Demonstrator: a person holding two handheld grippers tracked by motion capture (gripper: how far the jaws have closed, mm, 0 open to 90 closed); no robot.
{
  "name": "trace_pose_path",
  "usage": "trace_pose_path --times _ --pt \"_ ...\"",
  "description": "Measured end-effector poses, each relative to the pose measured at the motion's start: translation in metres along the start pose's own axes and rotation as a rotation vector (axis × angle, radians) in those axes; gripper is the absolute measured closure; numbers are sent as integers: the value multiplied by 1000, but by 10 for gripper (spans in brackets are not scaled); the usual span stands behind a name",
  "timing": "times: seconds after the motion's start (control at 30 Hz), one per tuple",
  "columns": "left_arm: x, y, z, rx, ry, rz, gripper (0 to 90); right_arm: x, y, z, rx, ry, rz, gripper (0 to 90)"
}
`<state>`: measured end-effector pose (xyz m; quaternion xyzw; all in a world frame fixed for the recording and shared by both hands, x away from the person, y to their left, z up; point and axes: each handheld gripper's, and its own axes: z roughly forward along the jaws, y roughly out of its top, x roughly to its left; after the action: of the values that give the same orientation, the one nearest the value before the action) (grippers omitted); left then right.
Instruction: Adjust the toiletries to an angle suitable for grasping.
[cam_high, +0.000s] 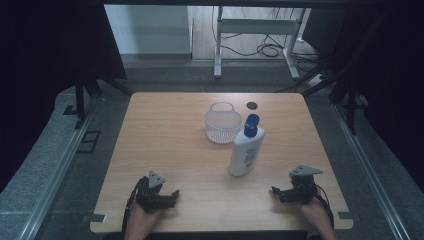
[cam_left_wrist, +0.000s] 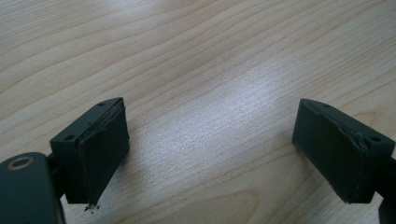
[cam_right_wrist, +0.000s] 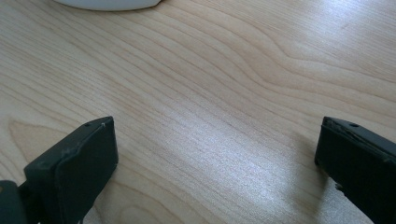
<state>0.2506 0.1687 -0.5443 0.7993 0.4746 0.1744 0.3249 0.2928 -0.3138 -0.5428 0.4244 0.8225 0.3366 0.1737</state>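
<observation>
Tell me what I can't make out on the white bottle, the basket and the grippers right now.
- White lotion bottle with blue cap: label print too small in the high view; cut off by the top edge in the right gripper view.
- White mesh basket: its inside is too small and dim in the high view.

Left gripper (cam_high: 172, 193), right gripper (cam_high: 276, 190) — both low, jaws spread wide.

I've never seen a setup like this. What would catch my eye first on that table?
Likely the white bottle with a blue cap, standing upright near the middle of the wooden table, right beside a small white basket just behind it. Next, the two black hand-held tools at the near edge: the left claw and right claw both rest open, holding nothing.
</observation>
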Motion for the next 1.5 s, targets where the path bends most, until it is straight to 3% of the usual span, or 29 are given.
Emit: trace_pose_path --times 1.1,1.4,1.5 --pt "-1 0 0 -1 3 -4 106 0 0 0 -1 6 -5 0" --pt "-1 0 0 -1 3 -5 106 -2 3 -4 5 23 -15 131" --pt "-1 0 0 -1 3 -5 106 -3 4 -6 2 38 -13 131"
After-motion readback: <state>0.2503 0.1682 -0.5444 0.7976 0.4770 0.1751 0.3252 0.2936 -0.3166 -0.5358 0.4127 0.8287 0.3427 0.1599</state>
